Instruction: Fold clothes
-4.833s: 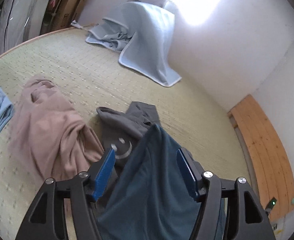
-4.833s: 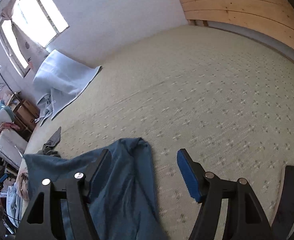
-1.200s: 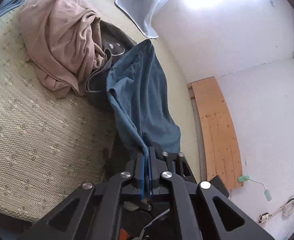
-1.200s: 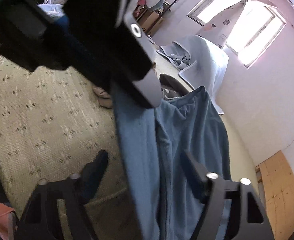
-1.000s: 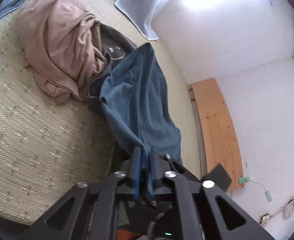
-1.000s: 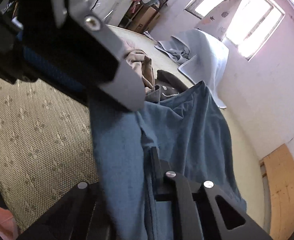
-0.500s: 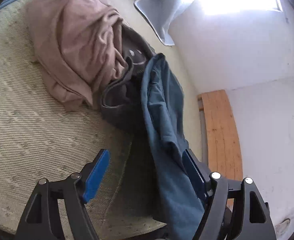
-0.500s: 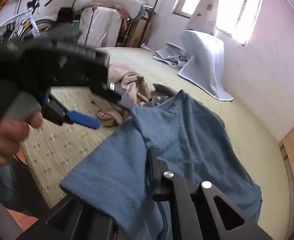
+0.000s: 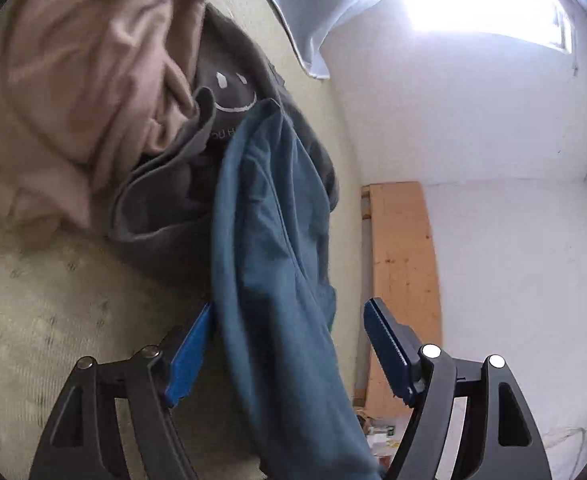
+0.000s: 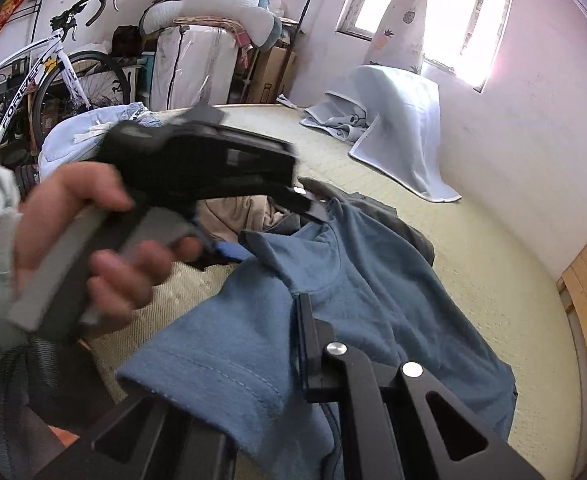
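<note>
A blue T-shirt (image 10: 373,288) is lifted off the woven mat near its collar and shoulder. My right gripper (image 10: 299,320) is shut on the shirt, and a sleeve (image 10: 213,368) drapes over its left finger. In the left wrist view the same blue T-shirt (image 9: 269,240) hangs between my open blue pads (image 9: 385,344) without being pinched. My left gripper (image 9: 285,344) is open; it also shows in the right wrist view (image 10: 237,184), held by a hand above the shirt's far shoulder. A grey smiley-print garment (image 9: 229,92) and a beige garment (image 9: 85,80) lie beneath and beside the shirt.
A pale blue blanket (image 10: 389,120) lies heaped by the window wall. A wooden board (image 9: 401,280) runs along the mat's edge (image 10: 493,280). A bicycle (image 10: 33,80), a clothes rack, boxes and bedding stand at the far left. A light blue bundle (image 10: 85,132) lies behind my left gripper.
My left gripper opened and let go of the blue shirt, then moved out toward the far shoulder. My right gripper closed on the shirt and holds it raised.
</note>
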